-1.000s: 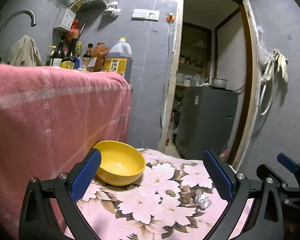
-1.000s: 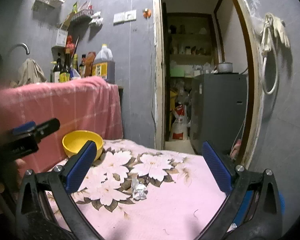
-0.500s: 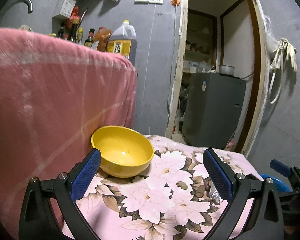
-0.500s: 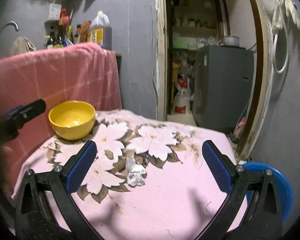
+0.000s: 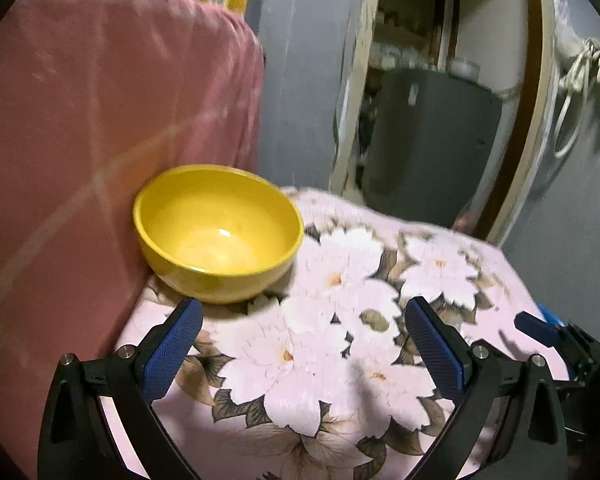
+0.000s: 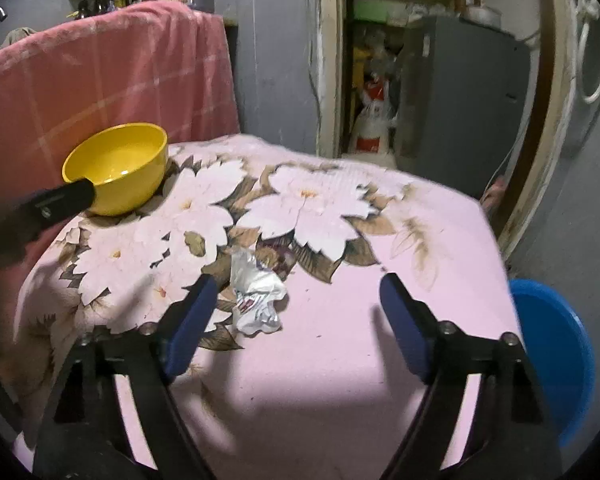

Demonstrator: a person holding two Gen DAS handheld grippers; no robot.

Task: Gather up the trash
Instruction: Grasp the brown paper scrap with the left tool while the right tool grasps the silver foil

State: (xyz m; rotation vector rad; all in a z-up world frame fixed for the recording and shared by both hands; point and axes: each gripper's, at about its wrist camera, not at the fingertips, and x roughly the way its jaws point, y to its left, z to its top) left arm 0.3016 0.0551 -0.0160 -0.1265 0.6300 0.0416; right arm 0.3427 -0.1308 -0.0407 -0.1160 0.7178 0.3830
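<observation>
Crumpled wrapper (image 6: 256, 294) on tabletop (image 6: 340, 360): looks light, soft, crushable; pinch mid-bulge. Right tongs (image 6: 292, 322) and left tongs (image 5: 300, 344) both spread, nothing held.

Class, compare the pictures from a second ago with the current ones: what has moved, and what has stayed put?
Both grippers dropped lower and closer to the table: the left gripper toward the yellow bowl, the right gripper toward the crumpled silvery wrapper. Nothing was grasped; both jaws stayed open. Bowl and wrapper lie unmoved on the floral pink cloth.
</observation>
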